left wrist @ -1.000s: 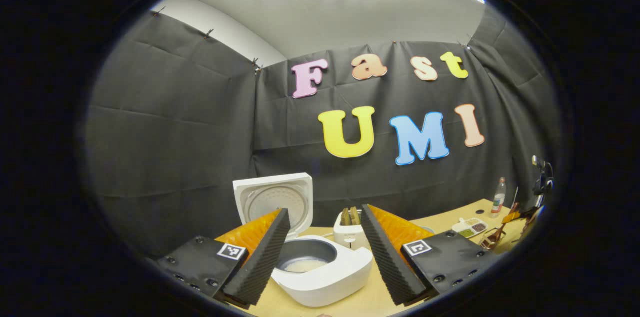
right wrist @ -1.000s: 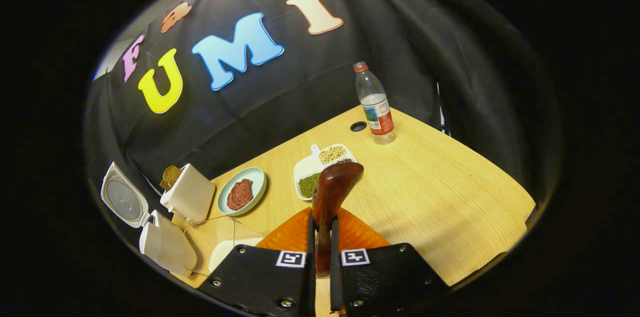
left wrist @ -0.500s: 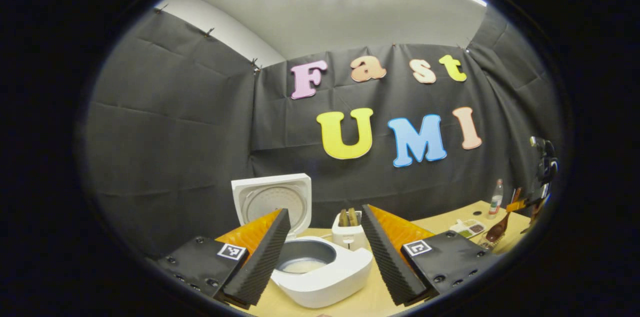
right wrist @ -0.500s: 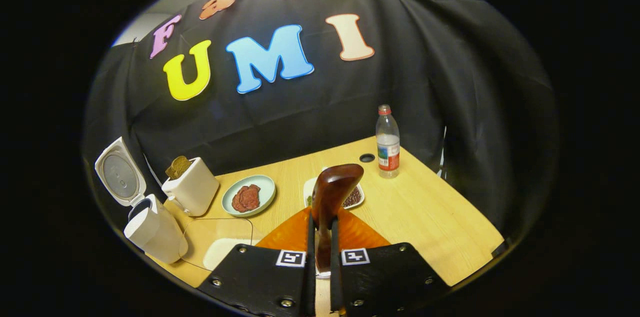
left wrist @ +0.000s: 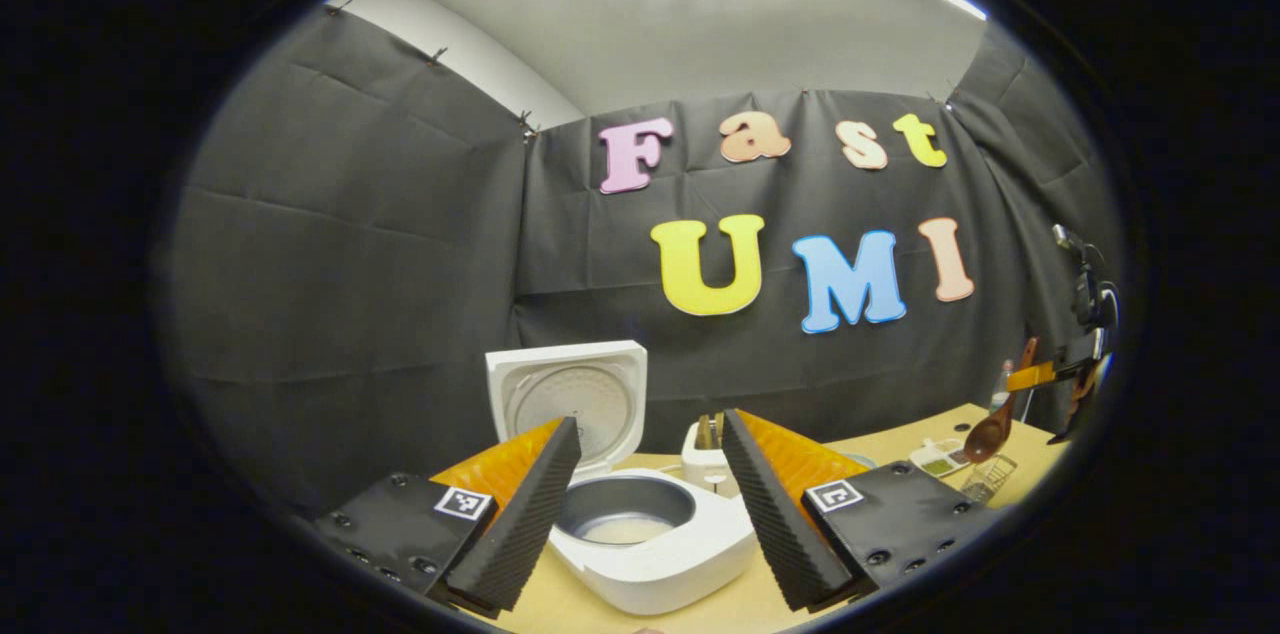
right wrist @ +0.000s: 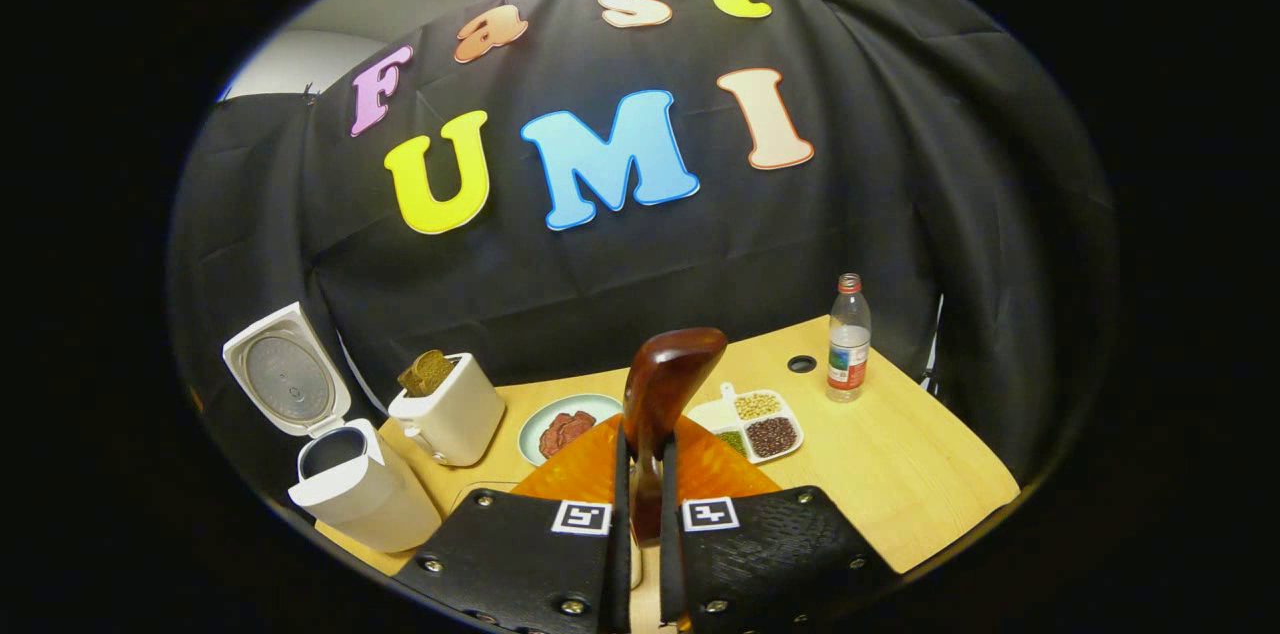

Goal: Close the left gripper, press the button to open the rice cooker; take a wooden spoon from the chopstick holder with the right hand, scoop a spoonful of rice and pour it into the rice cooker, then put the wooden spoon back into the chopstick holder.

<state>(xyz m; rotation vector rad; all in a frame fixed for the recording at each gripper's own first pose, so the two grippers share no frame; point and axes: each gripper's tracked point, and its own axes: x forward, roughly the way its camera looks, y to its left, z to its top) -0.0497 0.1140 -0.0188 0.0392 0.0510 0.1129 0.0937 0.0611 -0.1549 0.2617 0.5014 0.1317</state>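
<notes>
The white rice cooker (left wrist: 655,554) stands with its lid (left wrist: 570,394) up and a little white rice in the grey pot. My left gripper (left wrist: 650,422) hovers just before it, open, holding nothing. My right gripper (right wrist: 645,449) is shut on the handle of the dark wooden spoon (right wrist: 668,379), whose bowl points up and forward. In the left gripper view the spoon (left wrist: 992,432) hangs at the far right above a wire holder (left wrist: 985,479), held by the right gripper (left wrist: 1040,376). The right gripper view has the cooker (right wrist: 355,489) at the lower left.
On the wooden table (right wrist: 900,474) stand a white toaster (right wrist: 450,414) with bread, a plate of meat (right wrist: 565,429), a sectioned dish of beans (right wrist: 755,424) and a water bottle (right wrist: 848,339). A round hole (right wrist: 801,364) is near the bottle.
My right gripper has risen and tilted up with the spoon, so the table sits lower in its view. In the left gripper view the spoon hangs higher above the wire holder. The left gripper stays open.
</notes>
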